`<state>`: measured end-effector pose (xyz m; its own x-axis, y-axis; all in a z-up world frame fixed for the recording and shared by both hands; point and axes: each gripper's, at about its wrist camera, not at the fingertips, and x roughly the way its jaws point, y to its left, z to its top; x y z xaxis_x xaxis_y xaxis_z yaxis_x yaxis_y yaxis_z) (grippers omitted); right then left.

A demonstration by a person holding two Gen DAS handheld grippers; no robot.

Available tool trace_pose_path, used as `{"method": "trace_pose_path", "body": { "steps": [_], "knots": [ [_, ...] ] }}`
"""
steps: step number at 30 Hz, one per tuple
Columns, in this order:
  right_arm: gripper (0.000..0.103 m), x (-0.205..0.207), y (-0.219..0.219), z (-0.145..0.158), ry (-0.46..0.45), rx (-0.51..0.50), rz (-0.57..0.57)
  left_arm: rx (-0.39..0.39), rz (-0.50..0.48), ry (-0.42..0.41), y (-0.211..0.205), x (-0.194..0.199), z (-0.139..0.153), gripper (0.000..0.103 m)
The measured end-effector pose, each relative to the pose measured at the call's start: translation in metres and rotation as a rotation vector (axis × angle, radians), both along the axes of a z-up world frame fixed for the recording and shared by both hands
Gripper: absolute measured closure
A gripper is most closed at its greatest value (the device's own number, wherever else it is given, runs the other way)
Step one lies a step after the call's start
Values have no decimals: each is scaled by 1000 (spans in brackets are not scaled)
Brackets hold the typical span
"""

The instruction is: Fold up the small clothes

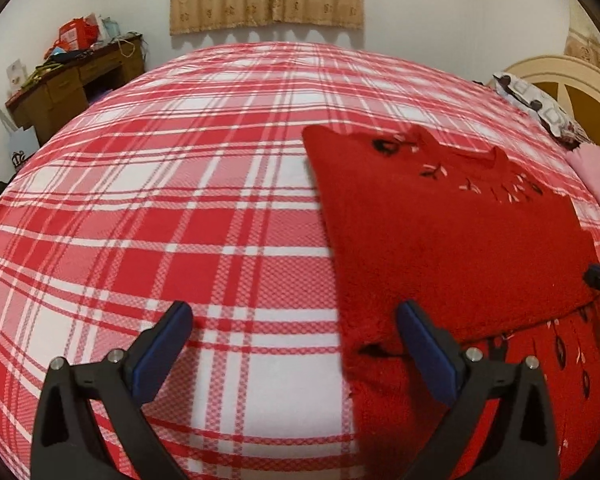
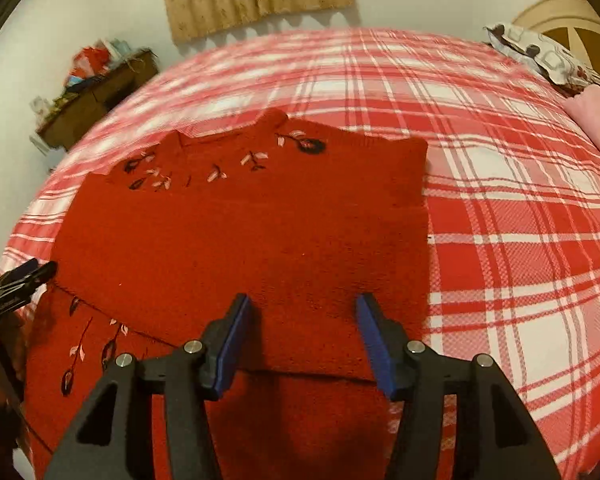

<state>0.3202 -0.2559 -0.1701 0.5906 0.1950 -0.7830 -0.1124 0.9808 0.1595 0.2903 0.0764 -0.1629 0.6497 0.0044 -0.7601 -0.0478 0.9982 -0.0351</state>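
Left claw (image 1: 294,332): mine, spread wide, pinching nothing; sweater (image 1: 440,240) edge under its right finger.
Right claw (image 2: 304,326): half spread, empty, above the folded layer.
Sweater: ahead of both, flat on the bed (image 1: 160,200).
Risk: I judge a finger could snag the knit and drag the fold open.
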Motion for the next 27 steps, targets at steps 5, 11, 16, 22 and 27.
{"method": "trace_pose_path", "body": {
  "steps": [5,11,16,22,27],
  "knots": [
    [48,-3,4,-1,-11,-22,-14,90,-6,-34,-13,-7,5,0],
    [48,-11,-4,-1,-45,-18,-51,115,-4,-36,-15,-8,4,0],
    [47,-22,-13,-3,-49,-33,-72,122,-10,-32,-16,-7,2,0],
    [32,-12,-31,-12,0,64,-127,135,-9,-35,-19,-7,3,0],
    [32,-22,-23,-8,-28,23,-130,166,-7,-44,-24,-14,4,0]
  ]
}}
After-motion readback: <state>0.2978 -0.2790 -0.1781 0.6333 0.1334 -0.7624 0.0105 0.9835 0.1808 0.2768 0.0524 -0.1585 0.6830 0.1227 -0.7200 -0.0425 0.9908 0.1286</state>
